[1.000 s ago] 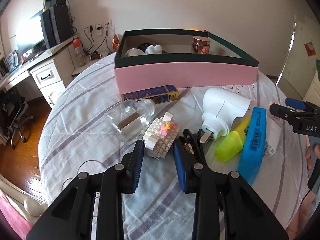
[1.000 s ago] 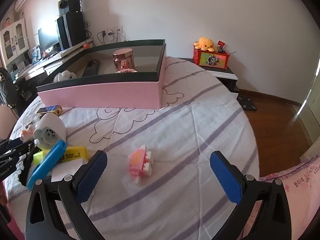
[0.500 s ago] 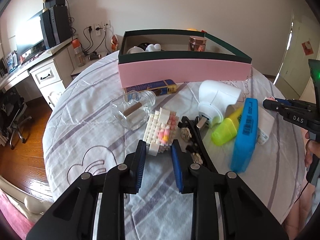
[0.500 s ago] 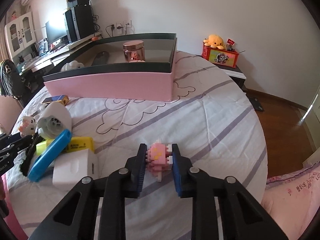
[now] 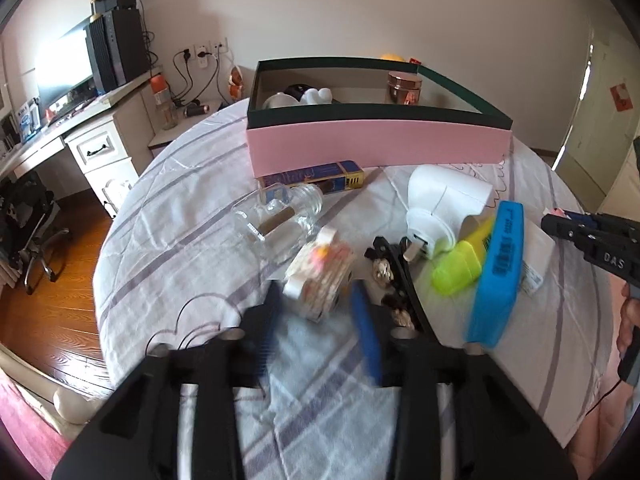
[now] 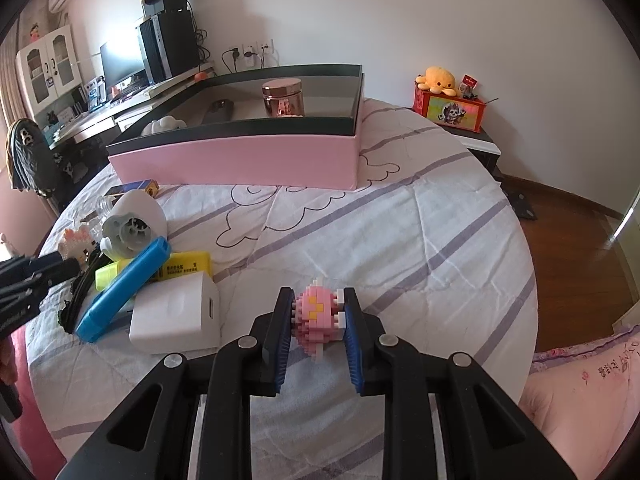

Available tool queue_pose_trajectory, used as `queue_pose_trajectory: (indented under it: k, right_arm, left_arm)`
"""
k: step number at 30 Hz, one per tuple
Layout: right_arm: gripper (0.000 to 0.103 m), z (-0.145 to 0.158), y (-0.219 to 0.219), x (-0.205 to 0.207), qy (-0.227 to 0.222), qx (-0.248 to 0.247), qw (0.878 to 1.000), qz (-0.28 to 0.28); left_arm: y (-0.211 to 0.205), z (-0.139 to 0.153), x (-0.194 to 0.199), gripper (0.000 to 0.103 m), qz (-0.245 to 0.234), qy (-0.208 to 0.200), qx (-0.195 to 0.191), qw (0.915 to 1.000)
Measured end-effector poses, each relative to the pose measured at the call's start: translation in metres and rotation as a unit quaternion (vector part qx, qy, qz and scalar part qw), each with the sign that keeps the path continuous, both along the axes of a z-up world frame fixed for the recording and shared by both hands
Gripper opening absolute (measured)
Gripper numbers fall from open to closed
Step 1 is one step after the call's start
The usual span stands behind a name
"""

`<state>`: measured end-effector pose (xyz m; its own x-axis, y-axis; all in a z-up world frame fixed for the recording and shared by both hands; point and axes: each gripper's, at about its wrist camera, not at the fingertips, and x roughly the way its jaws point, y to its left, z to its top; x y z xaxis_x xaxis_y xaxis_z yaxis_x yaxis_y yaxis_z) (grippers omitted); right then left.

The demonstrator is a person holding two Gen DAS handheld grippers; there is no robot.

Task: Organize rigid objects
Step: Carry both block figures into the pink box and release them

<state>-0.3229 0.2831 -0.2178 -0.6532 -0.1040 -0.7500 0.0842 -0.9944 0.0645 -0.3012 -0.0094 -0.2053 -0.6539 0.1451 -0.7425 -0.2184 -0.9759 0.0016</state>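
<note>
A white brick figure with pink and yellow bits lies on the striped cloth between the fingers of my left gripper. Its jaws are opening and blurred, with the pads standing off the figure's sides. In the right wrist view my right gripper is shut on a small pink brick figure just above the cloth. The pink box with a dark green rim stands at the back of the round table and holds a copper jar and white items.
Between the two grippers lie a glass bottle, a white cone-shaped device, a blue case, a yellow marker, a black hair clip, a white charger and a blue-gold box. The table drops off to wooden floor.
My right gripper went from wide open to shut on the pink brick figure. My left gripper narrowed around the white brick figure, then its jaws spread apart again.
</note>
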Motion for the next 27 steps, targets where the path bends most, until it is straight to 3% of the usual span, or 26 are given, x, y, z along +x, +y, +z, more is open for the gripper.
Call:
queue_pose_trajectory:
  k: [2, 5, 13, 27]
  right_arm:
    - [0.024, 0.0, 0.001, -0.001, -0.002, -0.001, 1.0, 0.001]
    - [0.024, -0.001, 0.0, -0.002, -0.002, 0.0, 1.0, 0.001]
    - [0.024, 0.01, -0.001, -0.001, 0.011, 0.005, 1.0, 0.005]
    - [0.024, 0.059, -0.02, -0.008, 0.058, 0.018, 0.998, 0.034]
  left_arm:
    - [0.002, -0.001, -0.005, 0.059, 0.001, 0.0, 0.001, 1.0]
    - [0.004, -0.003, -0.008, 0.033, -0.001, 0.002, 0.0, 1.0]
    - [0.006, 0.007, -0.002, 0.032, -0.006, 0.017, -0.004, 0.9998]
    - [0.024, 0.063, 0.004, 0.032, -0.032, 0.077, -0.005, 0.9965]
